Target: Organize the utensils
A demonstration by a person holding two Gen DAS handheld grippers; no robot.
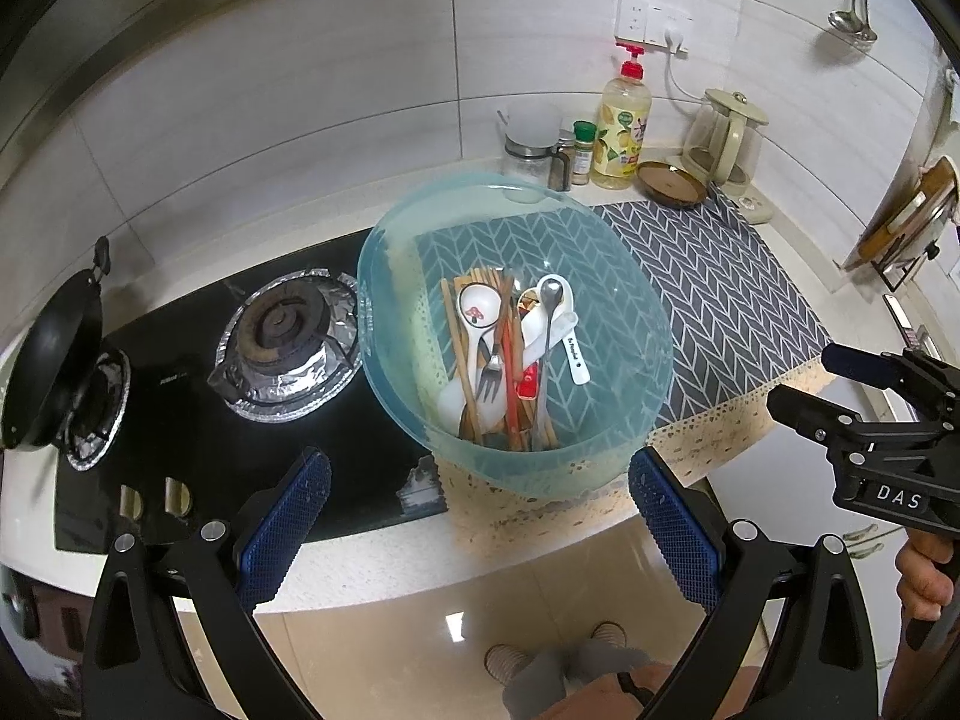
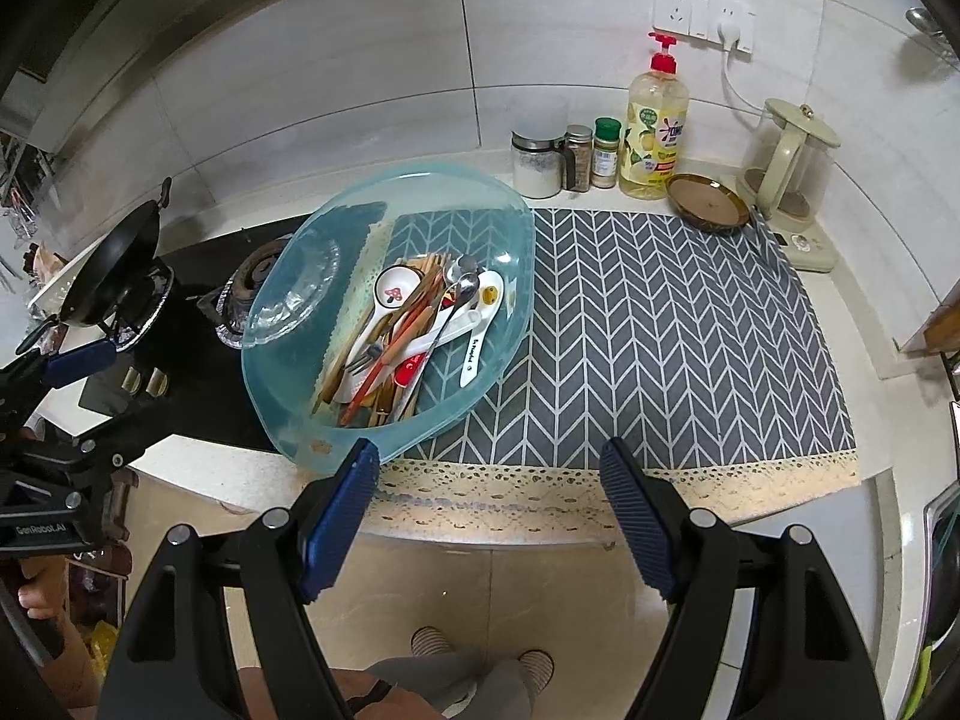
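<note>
One translucent basin (image 2: pixel 288 360) of mixed utensils (image 2: pixel 414 336): light, slippery, ceramic spoons fragile. Lift singly by handles. Both claws, left claw (image 1: pixel 474 516) and right claw (image 2: pixel 489 516), gape wide, empty.

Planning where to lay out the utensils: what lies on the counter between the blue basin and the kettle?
Only the bare grey chevron mat between the blue basin and kettle; the brown dish sits at its back edge. Right wrist view.

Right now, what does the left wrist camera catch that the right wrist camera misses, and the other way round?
Only the left wrist view shows the foil-lined gas burner whole and steel ladles hanging on the wall. Only the right wrist view shows the grey herringbone cloth's bare right half and the left gripper at its edge. Both share the translucent blue plastic basin of mixed utensils and the yellow soap bottle.
</note>
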